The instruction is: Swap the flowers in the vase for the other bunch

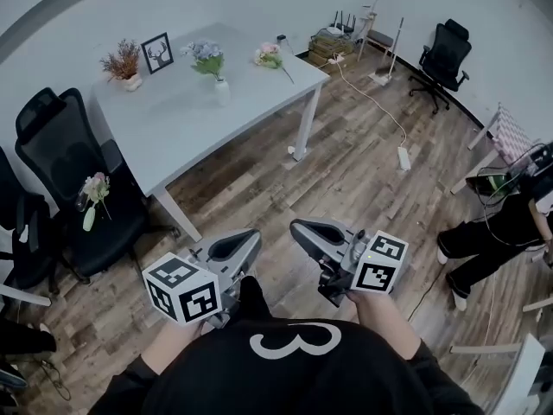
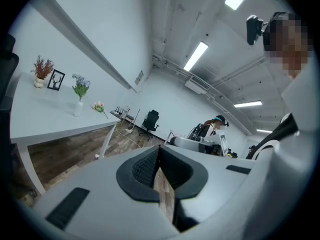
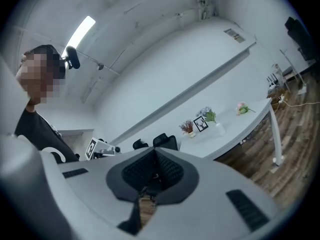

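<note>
The white vase (image 1: 222, 92) stands around the middle of the white table (image 1: 190, 128). It is small, narrow-necked and smooth, and holds a bunch of pale blue flowers (image 1: 206, 56) with green leaves. A pink bunch (image 1: 269, 55) lies flat near the table's far right end, its thin stem pointing toward the right corner. A second pinkish bunch (image 1: 95, 188) rests on the seat of a black mesh-backed office chair (image 1: 65, 145) at the table's left end; which of the two is meant as the replacement I cannot tell. Along the wall edge sit a black-framed deer picture (image 1: 156, 52) and a pot of dry reddish sprigs (image 1: 123, 62).

The swap looks not yet begun. The person stands on the wood-plank floor well apart from the table. The left gripper (image 1: 235, 245) and right gripper (image 1: 313, 234) are held close to the body, each with its ribbed black pads clenched together on nothing. The next move likely calls for walking to the table, parting one pair of jaws and pinching the blue stems just above the vase's neck, perhaps steadying the light vase with the other.
</note>
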